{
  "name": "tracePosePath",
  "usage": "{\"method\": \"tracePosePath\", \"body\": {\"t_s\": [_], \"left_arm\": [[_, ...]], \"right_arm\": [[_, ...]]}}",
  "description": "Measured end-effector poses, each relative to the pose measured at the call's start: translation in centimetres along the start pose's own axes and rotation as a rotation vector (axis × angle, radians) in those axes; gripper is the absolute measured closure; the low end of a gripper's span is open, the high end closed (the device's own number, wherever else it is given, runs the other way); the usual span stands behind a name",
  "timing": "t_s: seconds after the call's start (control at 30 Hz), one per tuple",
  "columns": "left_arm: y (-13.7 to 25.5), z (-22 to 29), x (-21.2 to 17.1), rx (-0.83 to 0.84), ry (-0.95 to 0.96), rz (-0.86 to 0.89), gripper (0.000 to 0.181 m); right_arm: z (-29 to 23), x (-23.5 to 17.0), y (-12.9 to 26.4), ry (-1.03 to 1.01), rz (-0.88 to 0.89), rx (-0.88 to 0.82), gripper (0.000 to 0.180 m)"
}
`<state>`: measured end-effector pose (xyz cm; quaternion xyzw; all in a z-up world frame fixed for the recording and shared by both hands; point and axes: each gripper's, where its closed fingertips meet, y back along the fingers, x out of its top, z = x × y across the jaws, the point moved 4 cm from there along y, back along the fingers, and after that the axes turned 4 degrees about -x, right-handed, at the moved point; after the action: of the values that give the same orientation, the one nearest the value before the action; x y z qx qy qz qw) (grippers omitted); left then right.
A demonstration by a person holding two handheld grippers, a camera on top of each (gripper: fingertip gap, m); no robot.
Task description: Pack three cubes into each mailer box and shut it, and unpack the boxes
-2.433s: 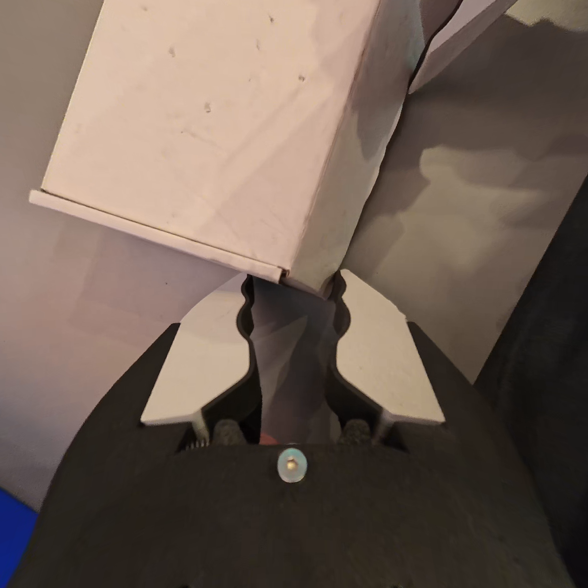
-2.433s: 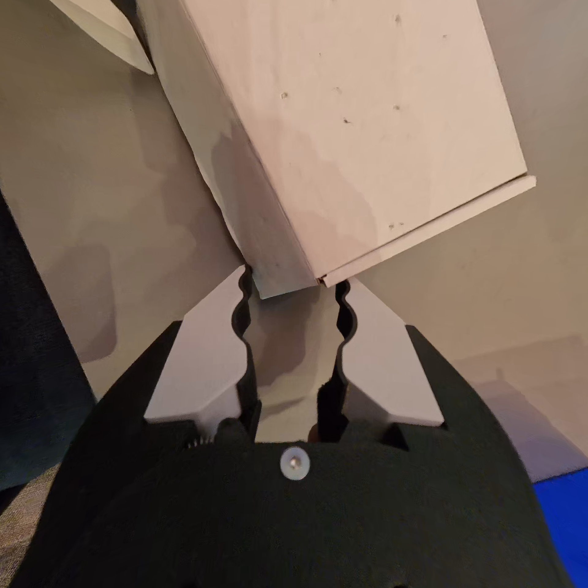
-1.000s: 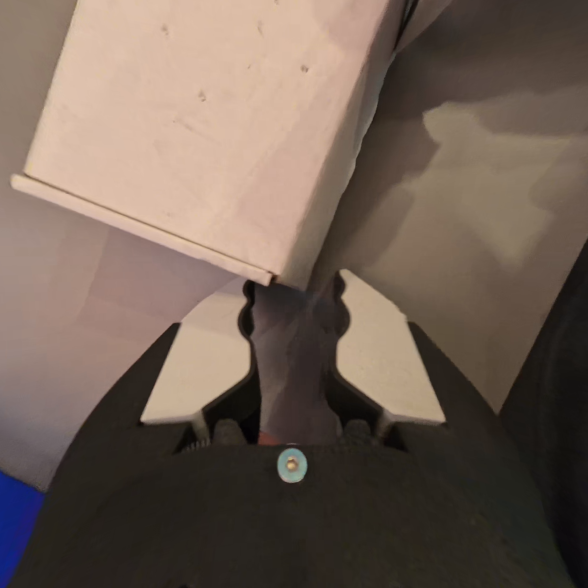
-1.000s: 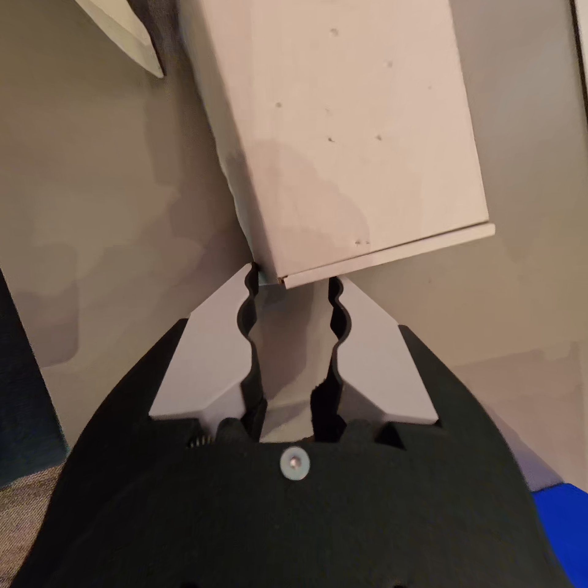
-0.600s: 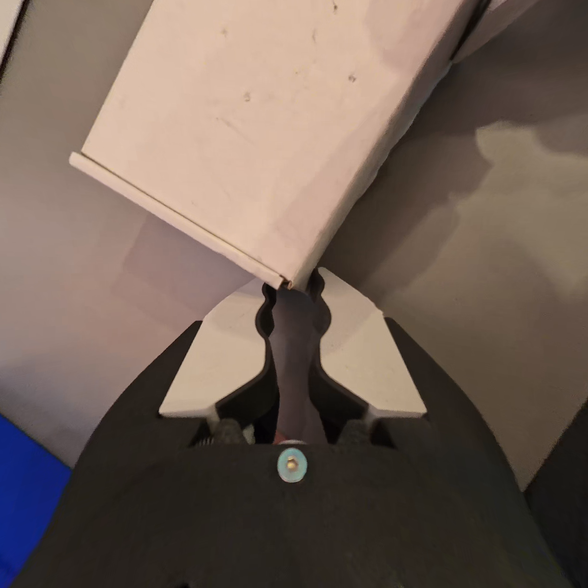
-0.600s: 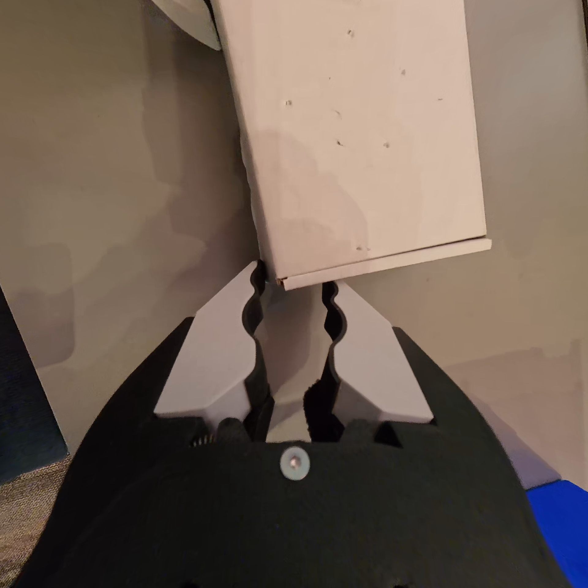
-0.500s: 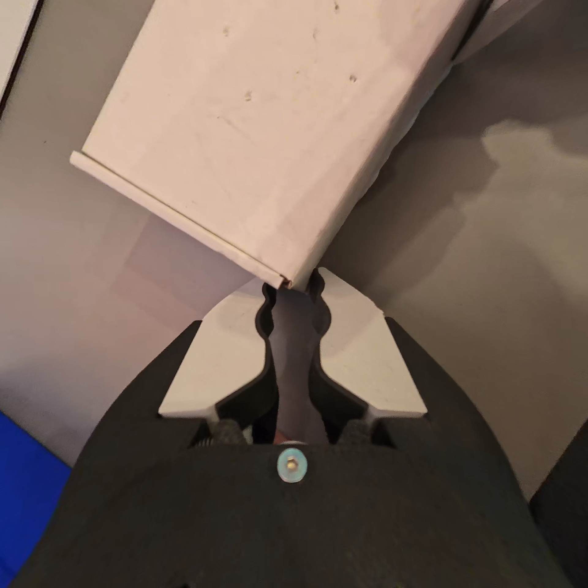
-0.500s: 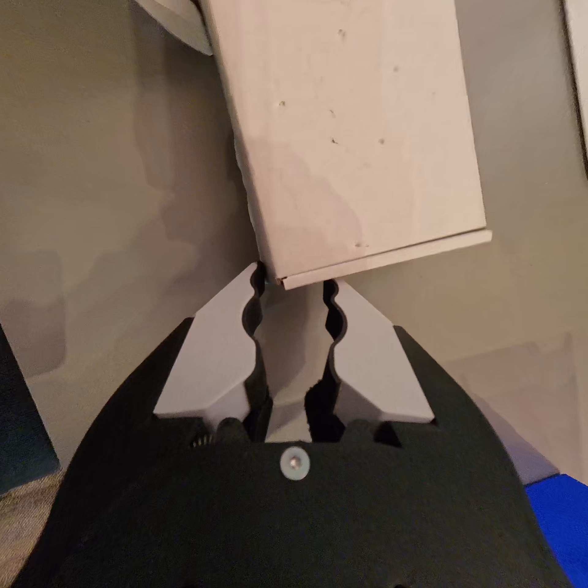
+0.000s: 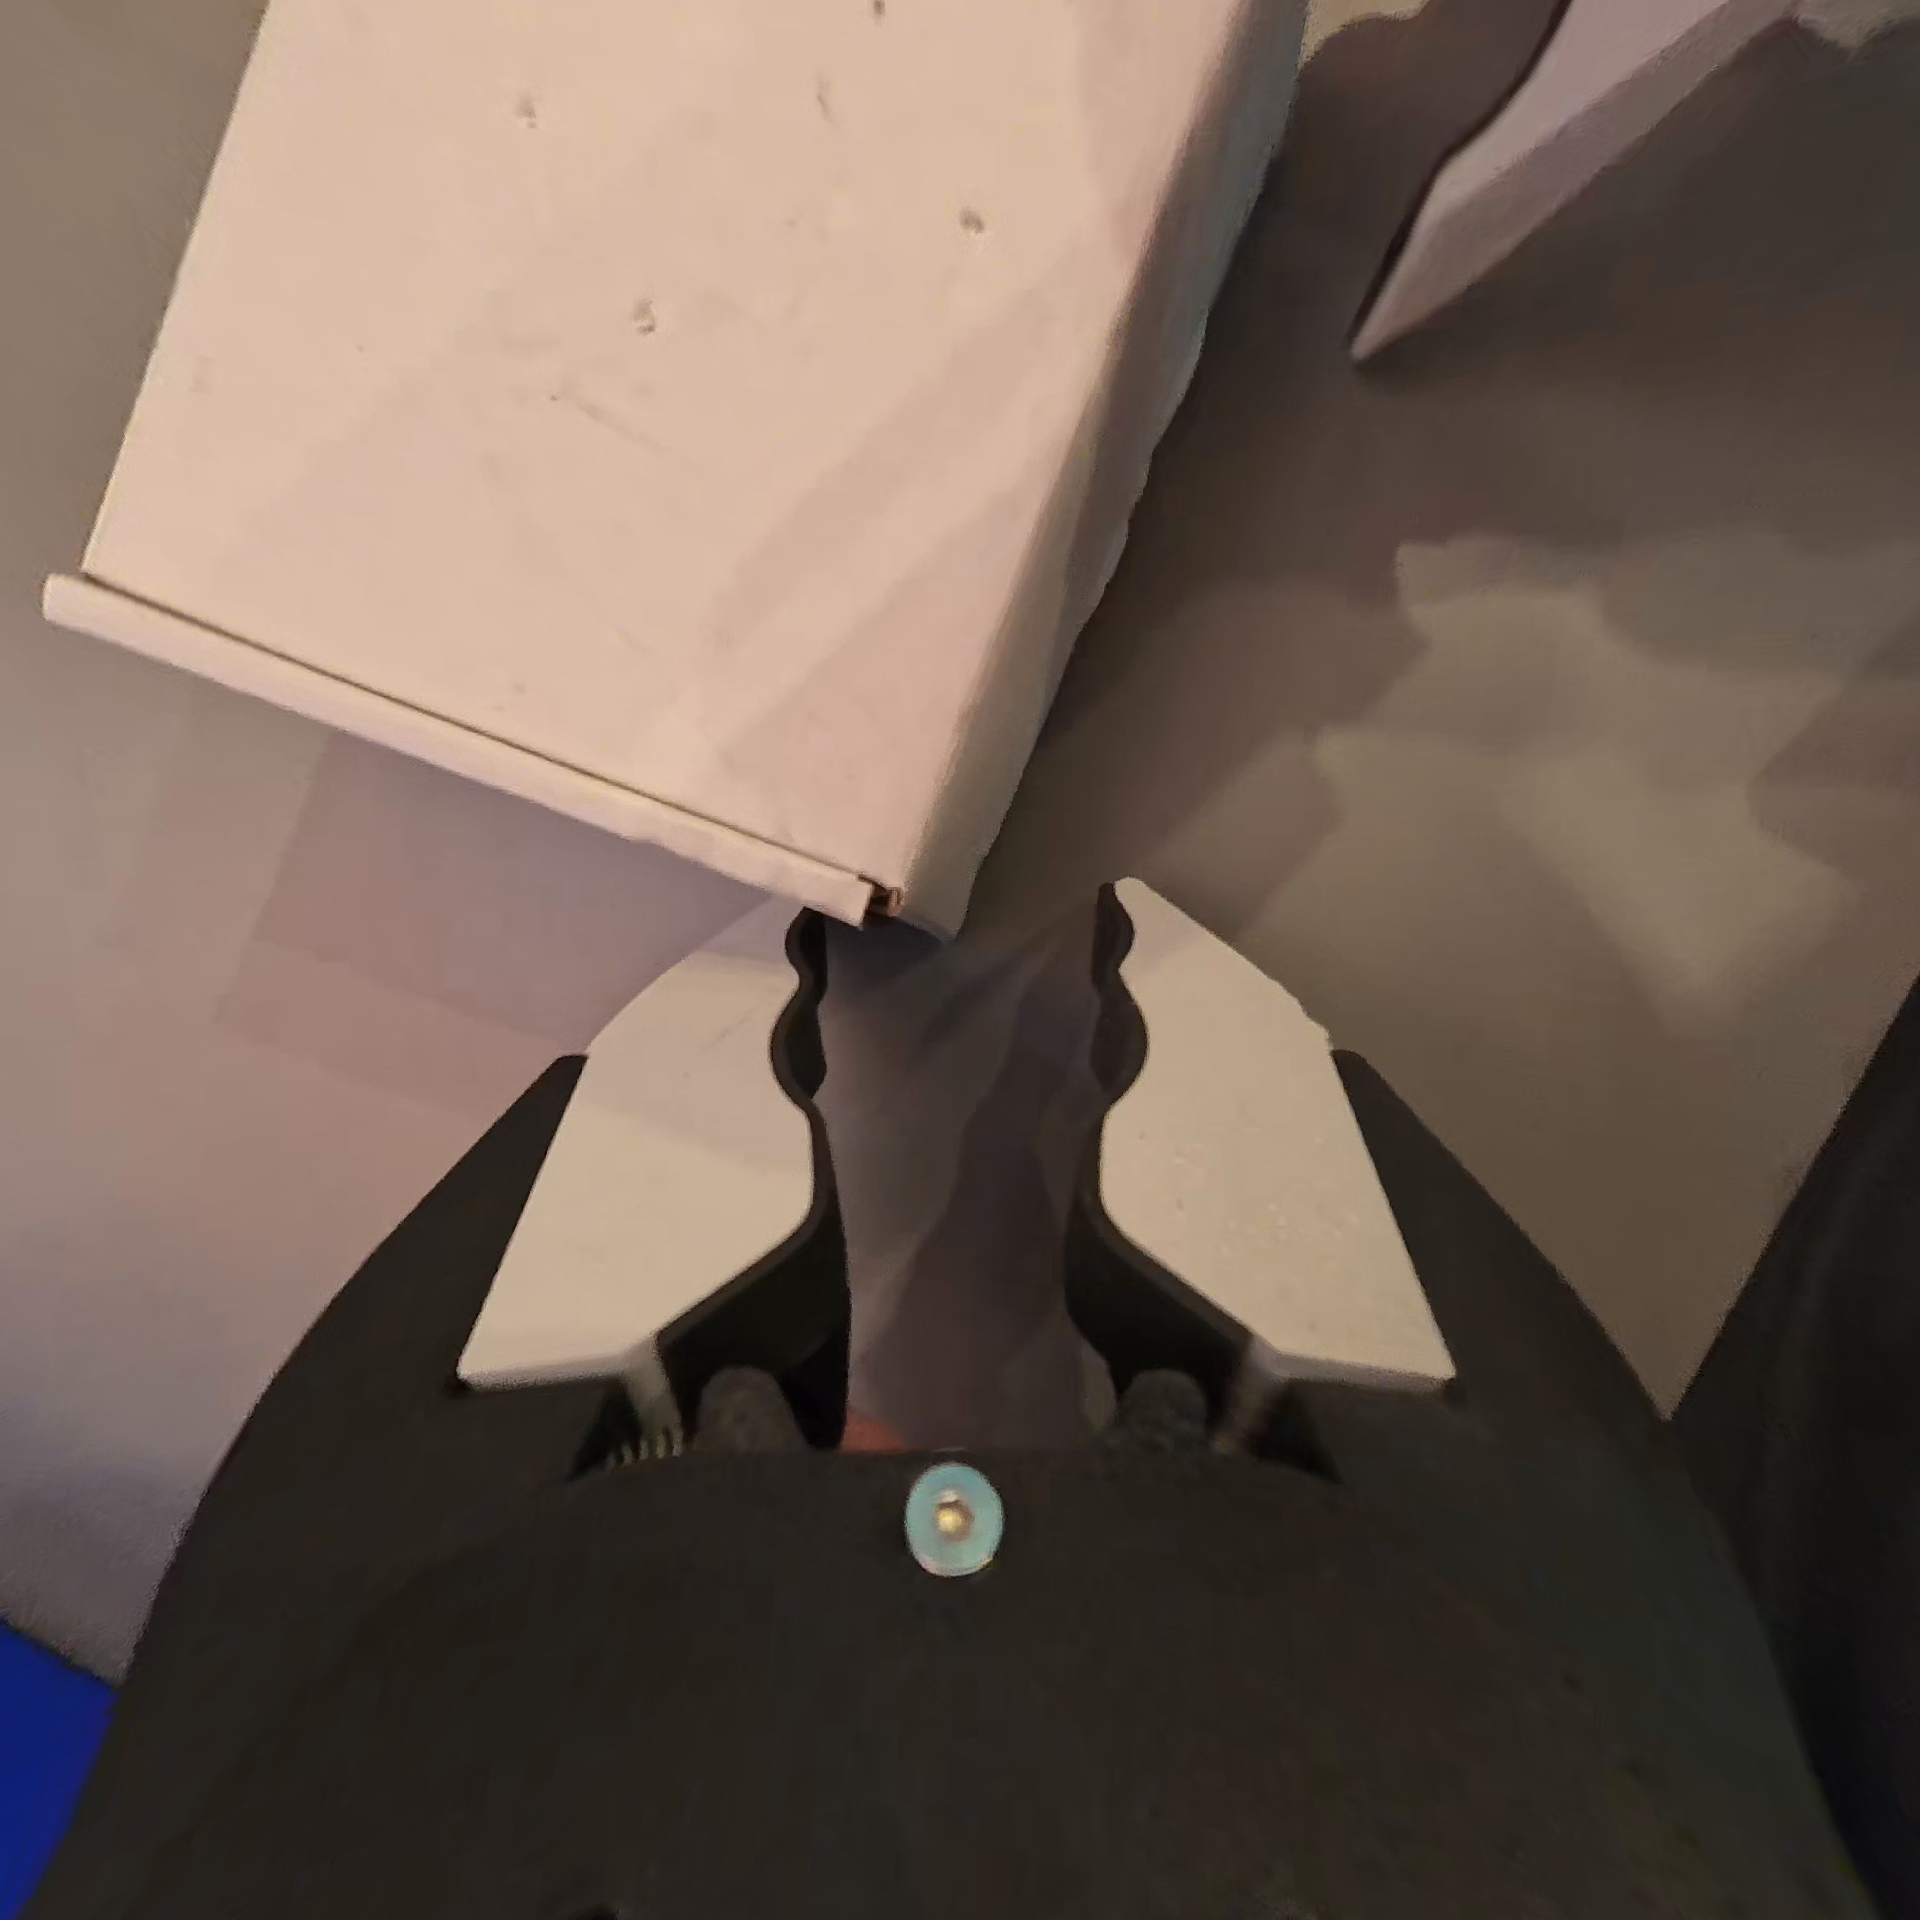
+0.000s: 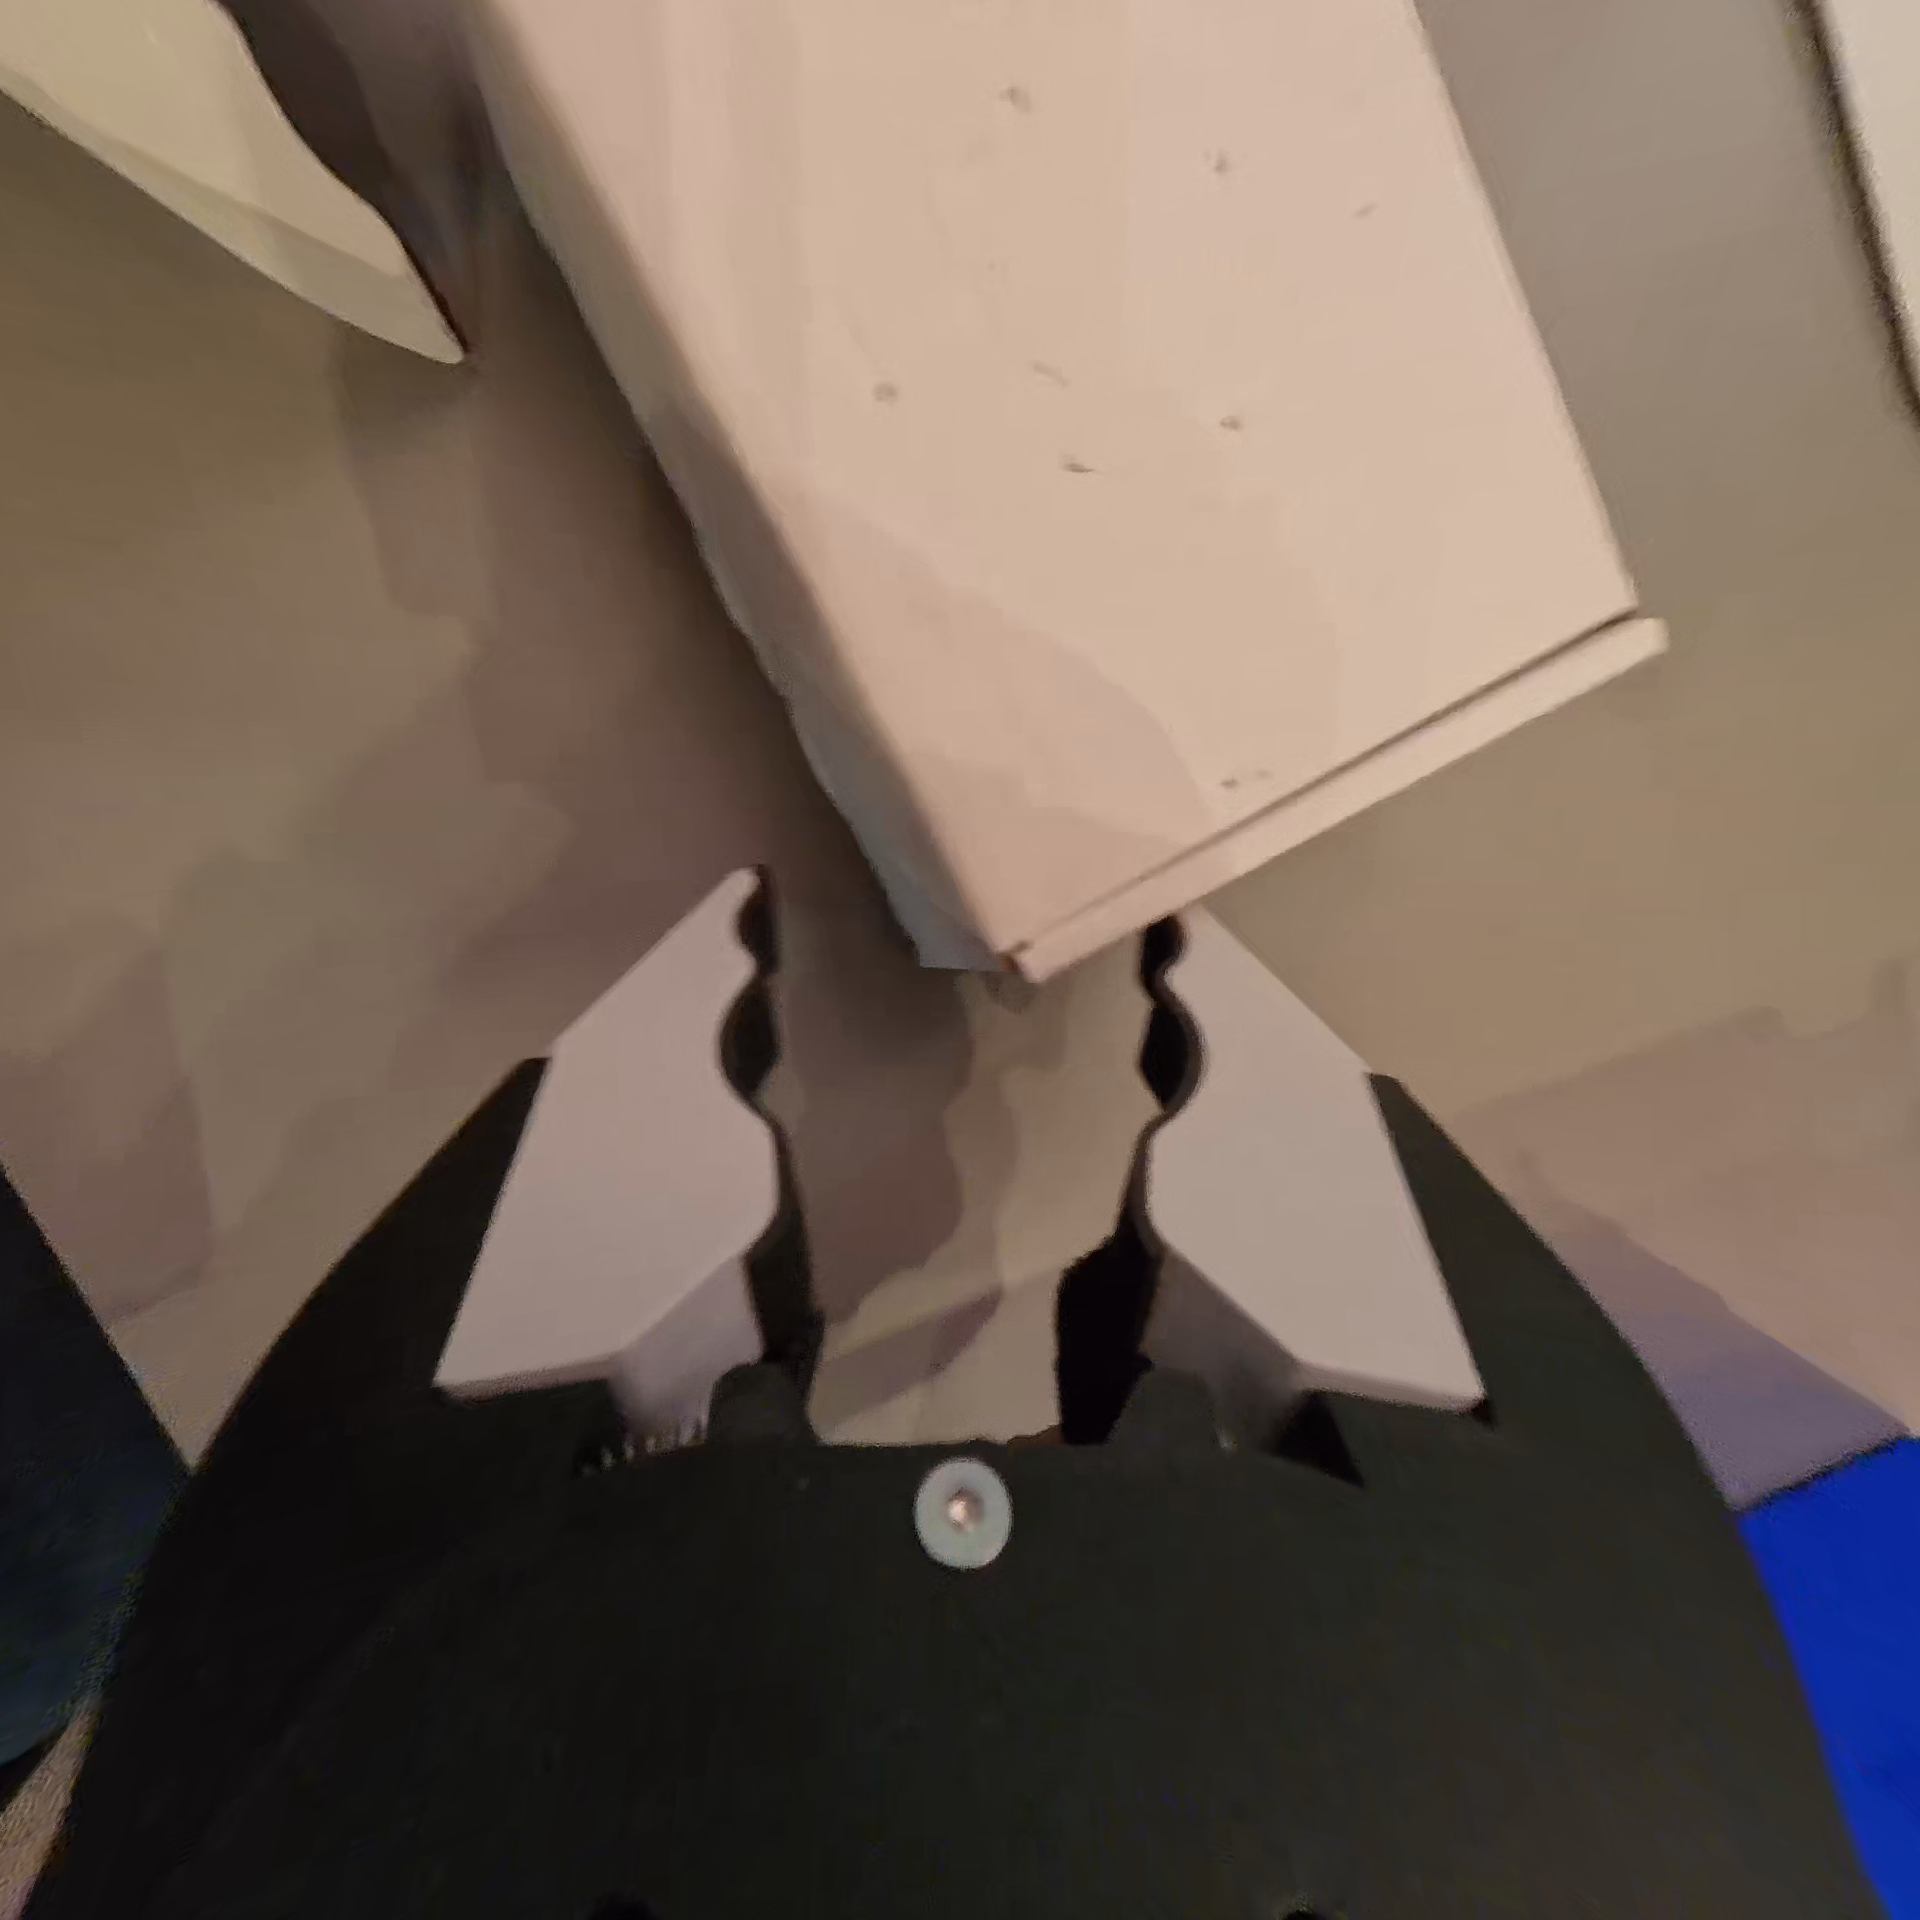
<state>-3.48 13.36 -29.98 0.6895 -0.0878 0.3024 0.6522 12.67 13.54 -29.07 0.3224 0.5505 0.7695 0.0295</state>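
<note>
A closed white mailer box (image 9: 644,416) lies slantwise on the grey table in the left wrist view. My left gripper (image 9: 961,904) is open, and the box's near corner sits just inside its left fingertip (image 9: 805,935). In the right wrist view a closed white box (image 10: 1091,416) also lies slantwise. My right gripper (image 10: 956,902) is open with that box's near corner between its fingertips, gripped by neither. I cannot tell whether both views show one box. No cubes are in view.
A white pointed piece shows at the upper right of the left view (image 9: 1507,156) and the upper left of the right view (image 10: 260,208). Another white edge (image 10: 1881,156) lies far right. Blue patches (image 9: 42,1704) (image 10: 1849,1610) and dark cloth (image 9: 1818,1351) border the table.
Both grippers have opened wider. The left one was pinched on the box corner half a second ago and has let it go. The boxes have turned slightly in both views.
</note>
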Motion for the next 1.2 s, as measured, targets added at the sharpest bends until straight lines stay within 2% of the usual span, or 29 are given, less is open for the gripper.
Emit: {"method": "tracePosePath", "body": {"t_s": [0.03,0.07,0.1,0.17,0.27,0.53,0.67,0.7,0.77,0.87,0.97,1.07,1.2], "left_arm": [[0.0,-0.2,0.1,0.006,0.014,-0.002,0.134],[-0.1,-0.4,0.1,0.010,0.028,-0.002,0.136],[-0.1,-0.6,0.3,0.022,0.041,0.005,0.138],[-0.1,-1.2,0.3,0.064,0.059,-0.001,0.155],[-0.2,-1.5,0.5,0.088,0.093,-0.022,0.158],[-0.4,-2.0,0.6,0.112,0.094,-0.015,0.159],[0.2,-1.2,0.0,0.034,0.081,-0.045,0.156],[0.4,-1.0,-0.2,0.021,0.071,-0.049,0.158],[0.7,-0.7,-0.4,-0.014,0.075,-0.033,0.149],[0.6,-0.7,-0.6,-0.013,0.087,-0.021,0.138],[0.2,-0.7,-0.4,-0.009,0.090,-0.004,0.141],[-0.1,-0.9,-0.1,0.005,0.089,0.006,0.148],[-0.3,-1.1,0.2,0.010,0.113,0.046,0.155]], "right_arm": [[0.6,0.0,0.1,-0.019,0.009,-0.018,0.134],[0.8,-0.1,0.1,-0.037,0.019,-0.006,0.136],[0.9,-0.1,0.0,-0.047,0.024,0.004,0.137],[0.9,0.0,-0.1,-0.026,0.013,-0.007,0.139],[1.0,0.1,-0.1,-0.020,-0.007,-0.018,0.143],[1.1,0.2,-0.3,-0.045,0.021,-0.027,0.143],[0.0,-0.3,0.3,-0.035,-0.006,0.040,0.140],[-0.3,-0.4,0.5,-0.025,-0.024,0.045,0.130],[-0.2,-0.6,1.3,-0.007,-0.054,0.018,0.107],[0.5,0.5,3.1,0.032,-0.029,-0.025,0.091],[1.2,3.3,4.1,0.119,0.031,-0.032,0.077],[1.2,6.2,2.6,0.200,0.019,-0.018,0.052],[1.0,7.3,-2.0,0.313,-0.145,-0.002,0.033]]}}
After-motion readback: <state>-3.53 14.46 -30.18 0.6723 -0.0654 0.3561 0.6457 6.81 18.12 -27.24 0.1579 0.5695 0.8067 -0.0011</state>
